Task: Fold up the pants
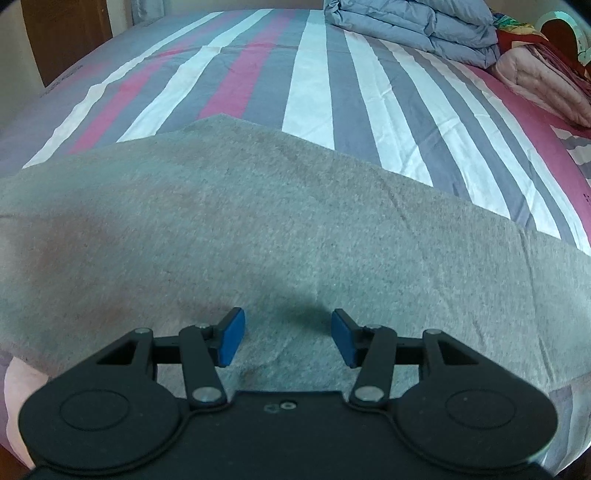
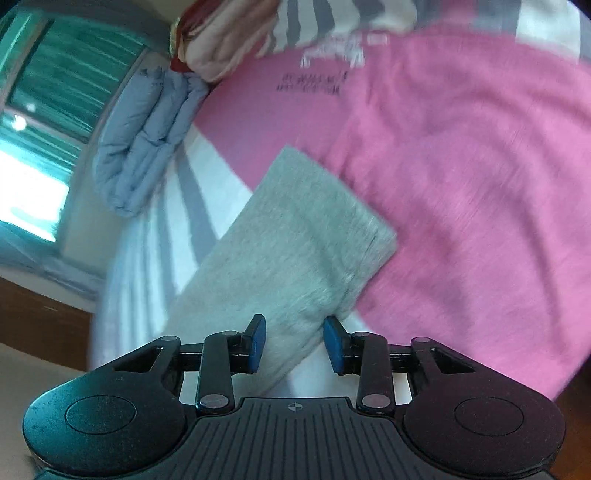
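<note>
Grey knit pants (image 1: 258,229) are judged soft, light and floppy. With the left gripper (image 1: 288,338) and right gripper (image 2: 294,343) both held apart and empty, the hem corner (image 2: 369,236) at two o'clock is best pinched

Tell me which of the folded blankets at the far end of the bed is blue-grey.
The quilted puffy one, stacked in thick folds on the striped sheet. The blanket beside it is pink and red.

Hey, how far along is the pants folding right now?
Done: the grey pants lie flat on the striped bedsheet; whether any fold has been made I cannot tell. In hand: nothing is gripped. The left gripper is open over the cloth, and the right gripper is open at the edge of the narrow end of the grey pants. Left: gripping and folding.
</note>
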